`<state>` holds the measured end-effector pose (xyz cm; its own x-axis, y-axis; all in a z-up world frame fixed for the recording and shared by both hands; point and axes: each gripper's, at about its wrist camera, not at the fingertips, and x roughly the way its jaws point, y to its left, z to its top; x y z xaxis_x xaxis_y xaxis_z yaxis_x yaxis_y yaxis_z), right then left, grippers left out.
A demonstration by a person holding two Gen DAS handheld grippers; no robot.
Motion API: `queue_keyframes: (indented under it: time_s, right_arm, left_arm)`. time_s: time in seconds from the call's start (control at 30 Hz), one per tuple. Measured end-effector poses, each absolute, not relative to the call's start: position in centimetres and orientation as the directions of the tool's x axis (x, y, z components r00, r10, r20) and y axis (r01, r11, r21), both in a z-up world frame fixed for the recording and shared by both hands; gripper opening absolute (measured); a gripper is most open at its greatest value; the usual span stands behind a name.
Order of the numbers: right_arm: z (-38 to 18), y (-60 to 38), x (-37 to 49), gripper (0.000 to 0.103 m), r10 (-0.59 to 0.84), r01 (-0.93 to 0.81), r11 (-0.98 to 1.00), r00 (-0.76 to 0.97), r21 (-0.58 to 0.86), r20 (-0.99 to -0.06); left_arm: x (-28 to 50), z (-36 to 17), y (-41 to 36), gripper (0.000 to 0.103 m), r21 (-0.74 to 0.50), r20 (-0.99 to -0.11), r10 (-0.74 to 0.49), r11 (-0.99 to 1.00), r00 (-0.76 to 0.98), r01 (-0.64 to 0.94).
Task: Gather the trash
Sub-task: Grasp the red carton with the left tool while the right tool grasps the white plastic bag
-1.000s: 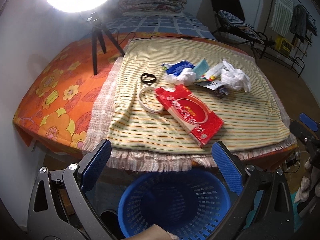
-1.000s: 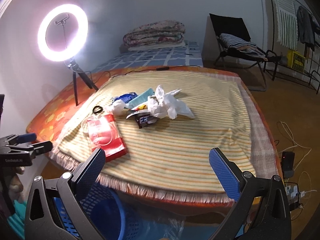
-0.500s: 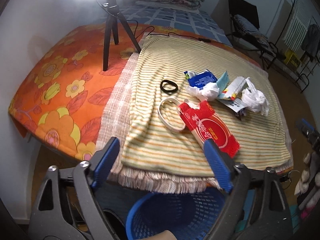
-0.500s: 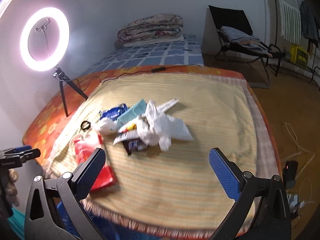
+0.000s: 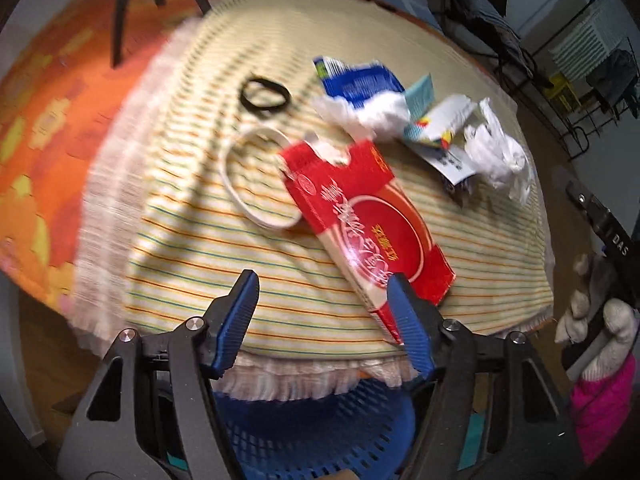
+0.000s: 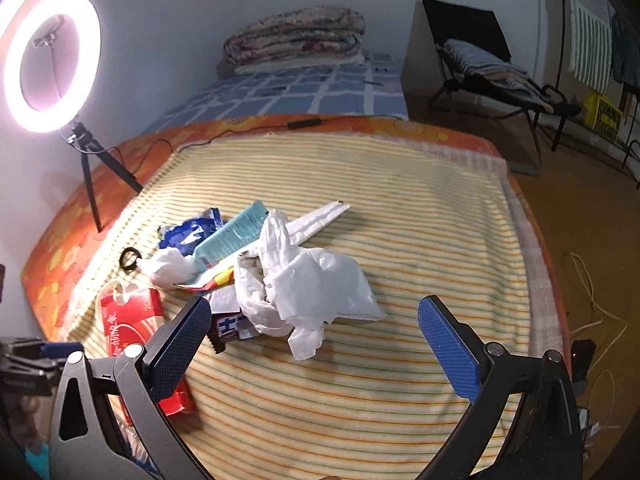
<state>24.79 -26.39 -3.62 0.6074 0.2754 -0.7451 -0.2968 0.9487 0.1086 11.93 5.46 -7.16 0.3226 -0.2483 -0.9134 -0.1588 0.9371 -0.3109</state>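
Trash lies in a heap on the striped blanket (image 6: 420, 220). It holds a red box (image 5: 368, 220), a white ring (image 5: 256, 176), a black ring (image 5: 264, 94), a blue wrapper (image 5: 356, 80), a crumpled tissue (image 5: 372, 114), a teal packet (image 6: 236, 236) and a white plastic bag (image 6: 312, 284). My left gripper (image 5: 322, 280) hovers open at the bed's near edge, its right finger just over the red box's near corner. My right gripper (image 6: 314, 306) is open and empty, just short of the plastic bag. A blue basket (image 5: 320, 432) stands on the floor below the left gripper.
A ring light (image 6: 52, 60) on a tripod stands on the orange flowered sheet (image 5: 36, 140) at the left. Folded quilts (image 6: 296, 40) lie at the bed's far end. A folding chair (image 6: 480, 52) and cables (image 6: 592, 292) occupy the floor on the right. A gloved hand (image 5: 600, 320) holds the right gripper.
Both grippers have moved forward over the bed. The left one dropped toward the red box and its jaws narrowed somewhat. The right one came close to the plastic bag.
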Motion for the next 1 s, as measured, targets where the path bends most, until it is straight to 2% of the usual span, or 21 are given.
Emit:
queue_keyframes:
  time_s: [0.13, 0.4, 0.6, 0.63, 0.7, 0.77, 0.9, 0.97, 1.0]
  right_arm:
    - [-3.9, -25.9, 25.6, 0.102, 0.285, -0.304, 0.945, 0.592, 0.119, -0.754]
    - [-6.2, -25.9, 27.9, 0.102, 0.237, -0.235, 0.964, 0.556, 0.123, -0.797]
    - [-8.1, -27.6, 29.5, 0.102, 0.32, -0.163, 0.948, 0.486, 0.275, -0.814]
    - [-8.5, -27.9, 29.8, 0.102, 0.344, -0.149, 0.939, 0.467, 0.311, -0.815]
    - [-9.1, -28.3, 29.9, 0.098, 0.381, -0.13, 0.923, 0.442, 0.362, -0.812]
    - [-9.6, -28.7, 30.1, 0.081, 0.435, -0.115, 0.896, 0.415, 0.428, -0.799]
    - [-9.9, -29.1, 30.0, 0.062, 0.506, -0.102, 0.853, 0.396, 0.511, -0.766]
    - [-9.9, -28.9, 29.9, 0.044, 0.533, -0.111, 0.837, 0.385, 0.536, -0.753]
    - [-9.9, -28.7, 29.8, 0.041, 0.541, -0.116, 0.832, 0.38, 0.542, -0.75]
  left_arm:
    - [12.7, -7.6, 4.9, 0.069, -0.358, -0.905, -0.3, 0.92, 0.303, -0.159]
    - [14.4, -9.2, 3.8, 0.069, -0.362, -0.91, -0.3, 0.911, 0.284, -0.196]
    - [15.8, -9.5, 1.4, 0.067, -0.335, -0.915, -0.271, 0.923, 0.297, -0.19]
    - [16.1, -9.4, 0.9, 0.061, -0.333, -0.915, -0.268, 0.923, 0.302, -0.191]
    - [16.5, -9.3, 0.3, 0.057, -0.331, -0.914, -0.261, 0.923, 0.311, -0.197]
    - [17.1, -8.9, -0.3, 0.049, -0.324, -0.912, -0.252, 0.926, 0.324, -0.193]
    - [17.9, -6.9, -1.7, 0.04, -0.3, -0.901, -0.222, 0.939, 0.372, -0.166]
    - [17.8, -6.0, -1.9, 0.036, -0.295, -0.895, -0.219, 0.944, 0.389, -0.147]
    - [18.0, -5.6, -2.3, 0.035, -0.292, -0.891, -0.217, 0.946, 0.398, -0.138]
